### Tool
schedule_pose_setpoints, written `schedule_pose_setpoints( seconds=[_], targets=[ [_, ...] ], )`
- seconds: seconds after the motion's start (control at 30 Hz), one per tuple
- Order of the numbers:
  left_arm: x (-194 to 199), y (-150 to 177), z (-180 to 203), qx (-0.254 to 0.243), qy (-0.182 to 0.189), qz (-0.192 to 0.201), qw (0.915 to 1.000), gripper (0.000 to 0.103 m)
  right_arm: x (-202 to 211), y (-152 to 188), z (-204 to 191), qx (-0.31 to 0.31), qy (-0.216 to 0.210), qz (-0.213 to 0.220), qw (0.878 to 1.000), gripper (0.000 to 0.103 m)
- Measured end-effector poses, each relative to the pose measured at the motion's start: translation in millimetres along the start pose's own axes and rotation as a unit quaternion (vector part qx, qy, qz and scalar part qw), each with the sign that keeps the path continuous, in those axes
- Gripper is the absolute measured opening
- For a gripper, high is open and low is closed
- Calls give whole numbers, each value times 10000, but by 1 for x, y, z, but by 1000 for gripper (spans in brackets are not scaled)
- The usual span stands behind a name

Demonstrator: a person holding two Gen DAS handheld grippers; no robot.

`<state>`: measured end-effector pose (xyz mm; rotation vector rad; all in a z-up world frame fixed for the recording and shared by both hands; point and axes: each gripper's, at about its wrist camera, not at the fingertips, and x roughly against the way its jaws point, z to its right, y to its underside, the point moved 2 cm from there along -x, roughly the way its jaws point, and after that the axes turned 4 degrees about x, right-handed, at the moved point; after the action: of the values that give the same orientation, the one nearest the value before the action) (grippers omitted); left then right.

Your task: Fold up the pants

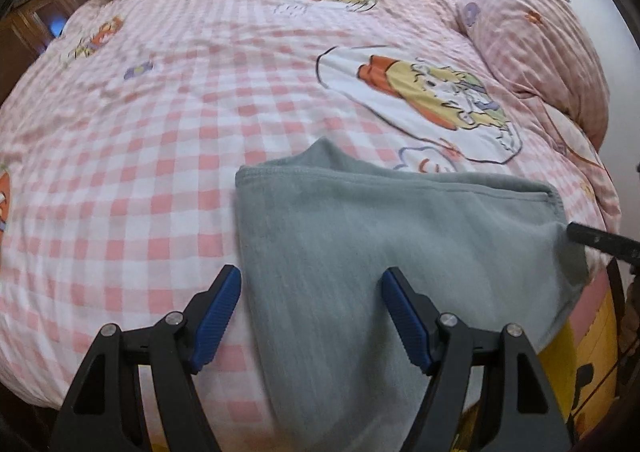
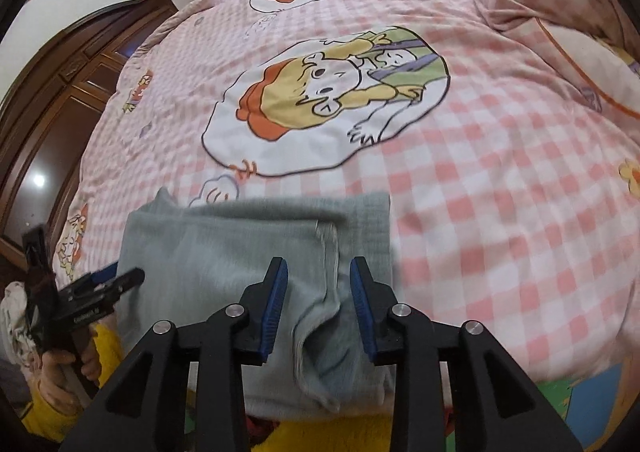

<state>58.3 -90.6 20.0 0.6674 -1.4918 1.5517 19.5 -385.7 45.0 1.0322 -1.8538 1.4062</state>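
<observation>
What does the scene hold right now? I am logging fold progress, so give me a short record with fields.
garment: grey pants, folded into a compact stack
location: near edge of the bed, on the pink checked quilt
overhang: the stack's near end hangs slightly past the bed edge
left tool: open, above the stack's left edge, gripping nothing
right tool: open, a raised fabric fold lies between the pads, not pinched
nearby: pink pillow at the bed's far right

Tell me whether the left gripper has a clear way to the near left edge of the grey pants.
Probably yes. The left gripper is open, straddling that edge of the grey pants, nothing between them. The right gripper sits farther right.
</observation>
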Motion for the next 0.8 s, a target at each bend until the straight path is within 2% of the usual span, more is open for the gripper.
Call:
schedule_pose_setpoints(
  seconds=[0.17, 0.53, 0.57, 0.6, 0.63, 0.7, 0.8],
  targets=[
    [-11, 6, -9, 311, 118, -138, 9993, 76, -25, -8, -5, 302, 159, -176, 9993, 33],
    [-11, 8, -5, 261, 32, -74, 9996, 77, -36, -6, -12, 585, 375, -119, 9975, 33],
    [-11, 8, -5, 257, 29, -72, 9996, 77, -36, -6, -14, 662, 401, -124, 9969, 28],
    [-10, 8, -4, 253, 22, -63, 9997, 77, -36, -6, -17, 764, 399, -137, 9962, 14],
    [-11, 8, -5, 248, 21, -64, 9997, 77, -35, -5, -20, 838, 455, -133, 9954, 6],
    [-10, 9, -5, 237, 8, -50, 9997, 77, -23, -4, -28, 1025, 605, 102, 9928, 5],
    [-10, 9, -5, 239, 5, -47, 9997, 77, 9, -3, -40, 1310, 876, 801, 9843, 5]
  ],
)
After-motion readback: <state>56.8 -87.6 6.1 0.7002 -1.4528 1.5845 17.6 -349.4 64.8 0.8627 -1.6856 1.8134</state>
